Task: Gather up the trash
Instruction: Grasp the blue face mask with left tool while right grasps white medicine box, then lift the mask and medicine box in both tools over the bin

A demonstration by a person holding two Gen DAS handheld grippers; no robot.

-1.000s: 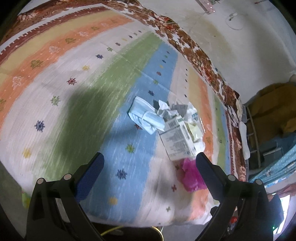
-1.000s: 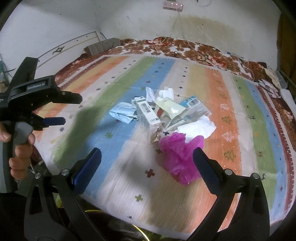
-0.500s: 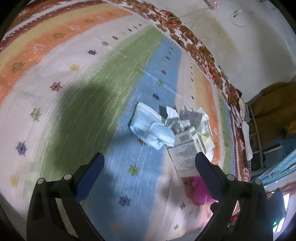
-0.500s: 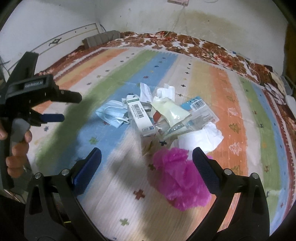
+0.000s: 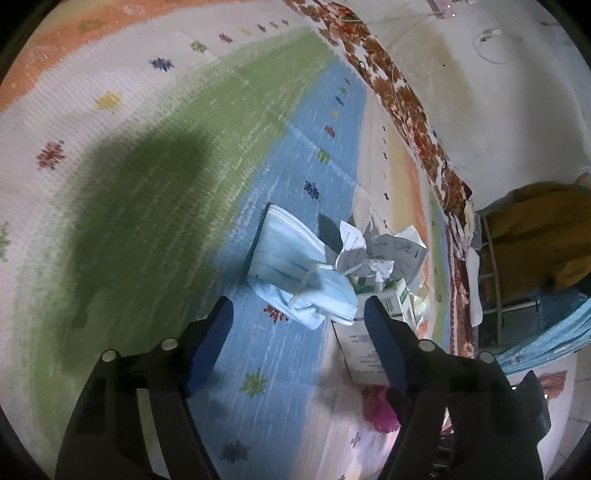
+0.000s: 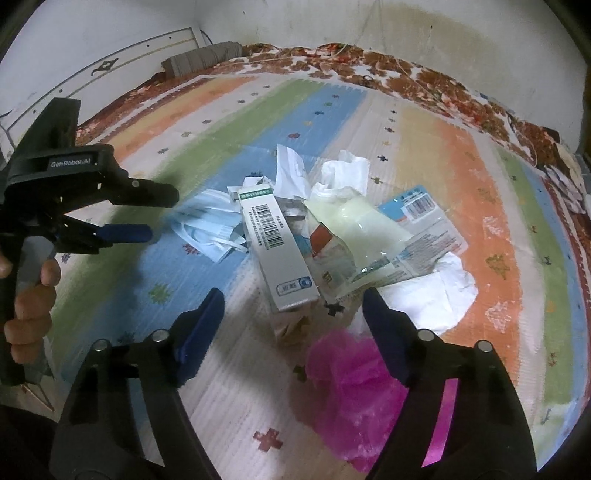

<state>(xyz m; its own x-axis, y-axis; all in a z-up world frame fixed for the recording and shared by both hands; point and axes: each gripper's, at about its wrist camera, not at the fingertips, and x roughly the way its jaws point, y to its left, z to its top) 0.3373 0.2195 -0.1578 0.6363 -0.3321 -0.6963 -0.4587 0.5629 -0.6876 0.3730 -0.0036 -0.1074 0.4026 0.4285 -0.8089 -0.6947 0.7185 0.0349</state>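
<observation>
Trash lies in a loose heap near the middle of our striped bedspread [image 6: 461, 155], which covers a bed against a stained white wall [image 6: 424, 33]. From the right wrist view we see a crumpled blue face mask [image 6: 207, 225] at the heap's left edge, touching a long white carton [image 6: 275, 254] with a barcode on its top face. Beside the carton sit clear plastic packaging [image 6: 369, 236] with a blue printed label, a white tissue [image 6: 439, 291] at the right, and crumpled white paper [image 6: 343, 177] at the far side. A pink plastic bag [image 6: 354, 398] lies just in front of the heap, nearest our right hand-held gripper [image 6: 291, 302].

Our right hand-held gripper hangs above the near end of the carton with its blue-padded fingers [image 6: 201, 321] spread wide and nothing between them. Our left hand-held gripper [image 6: 140, 218] shows at the left of that view, gripped by a bare hand [image 6: 27, 295], pointing toward the face mask.

From the left wrist view, the left hand-held gripper [image 5: 297, 312] is also spread wide and empty, with the face mask [image 5: 295, 269] just ahead between its fingertips and the carton [image 5: 364, 339] partly behind the right finger. We cannot tell whether either fingertip touches the mask. A dark shadow [image 5: 147, 206] falls across the green stripe.
</observation>
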